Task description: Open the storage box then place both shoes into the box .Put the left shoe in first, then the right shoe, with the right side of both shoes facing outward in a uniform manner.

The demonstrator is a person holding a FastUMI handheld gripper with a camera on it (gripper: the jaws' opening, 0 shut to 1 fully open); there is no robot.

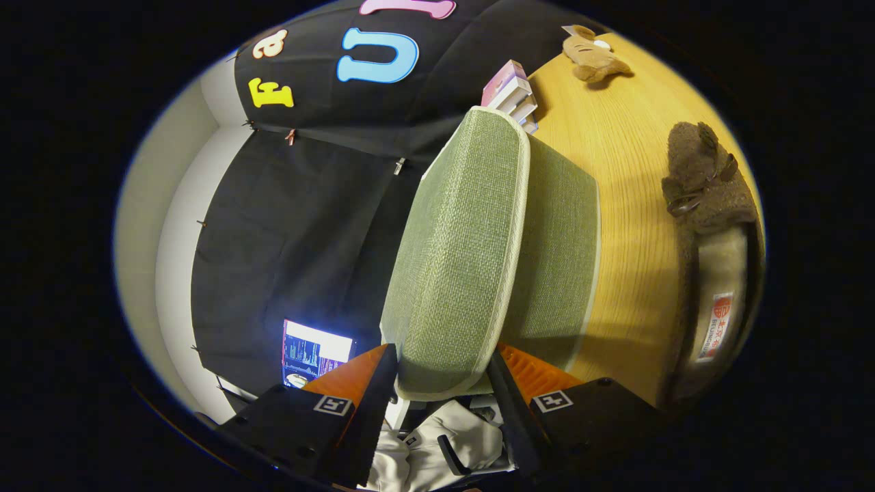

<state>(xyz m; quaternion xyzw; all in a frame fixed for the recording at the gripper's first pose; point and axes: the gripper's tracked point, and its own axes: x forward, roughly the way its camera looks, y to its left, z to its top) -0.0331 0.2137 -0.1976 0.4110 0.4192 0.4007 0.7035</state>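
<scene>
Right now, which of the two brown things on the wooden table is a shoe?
The dark brown fuzzy shoe, nearer the hand-held gripper, which clamps the green lid. The lighter plush toy lies farther off, beyond the books.

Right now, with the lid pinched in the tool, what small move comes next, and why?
Probably keep swinging the green fabric lid further back: the tool grips its edge, it stands raised, and the brown shoe waits on the wooden table.

Warm light falls on the table (629, 205); the glowing screen (316, 352) is overexposed, and the fisheye bends the edges strongly.
</scene>
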